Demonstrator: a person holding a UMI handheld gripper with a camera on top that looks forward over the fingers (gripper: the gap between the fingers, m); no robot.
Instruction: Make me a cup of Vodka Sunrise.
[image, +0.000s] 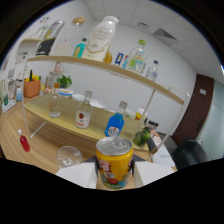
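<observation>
The gripper (114, 172) has pale, blocky white fingers (75, 175).

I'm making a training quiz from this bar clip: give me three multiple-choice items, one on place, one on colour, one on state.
1. Where is the yellow can?
A. on the upper shelf
B. between the gripper fingers
C. beside the red bottle

2. What colour is the liquid in the bottle just beyond the can?
A. blue
B. green
C. orange

3. The clear glass beside the can is:
A. full of juice
B. empty
C. tipped over

Answers: B, the fingers flank the can; A, its body shows blue; B, nothing visible inside.
</observation>
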